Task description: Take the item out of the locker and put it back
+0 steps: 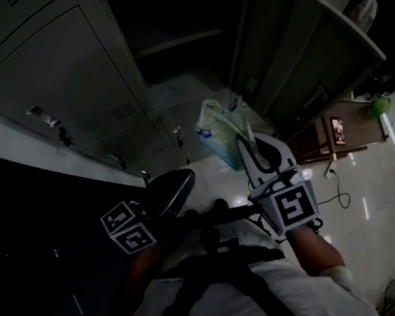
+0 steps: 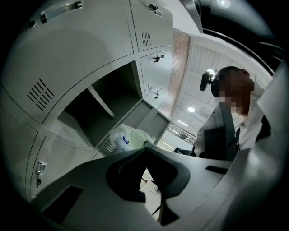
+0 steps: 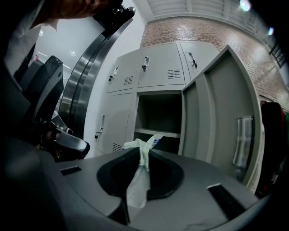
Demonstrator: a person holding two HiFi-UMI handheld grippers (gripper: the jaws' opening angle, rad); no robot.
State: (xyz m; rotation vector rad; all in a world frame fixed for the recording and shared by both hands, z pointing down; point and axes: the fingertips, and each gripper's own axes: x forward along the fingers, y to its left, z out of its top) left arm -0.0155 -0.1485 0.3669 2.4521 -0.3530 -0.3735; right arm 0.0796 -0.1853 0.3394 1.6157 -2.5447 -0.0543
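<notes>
No word, number or brand can be read anywhere. The plastic packet [image 1: 222, 134] carries a small blue printed mark near its top edge, seen in all three views, but its letters are too small and blurred to make out. The cube at the left [image 1: 128, 226] and the cube at the right [image 1: 293, 205] each show black-and-white square marker patterns, which are not writing. A small upright item [image 1: 337, 130] on the brown table [image 1: 360, 138] shows coloured print, too small to read. The locker doors [image 3: 158, 67] show only vent slots and fittings, with no legible label.
</notes>
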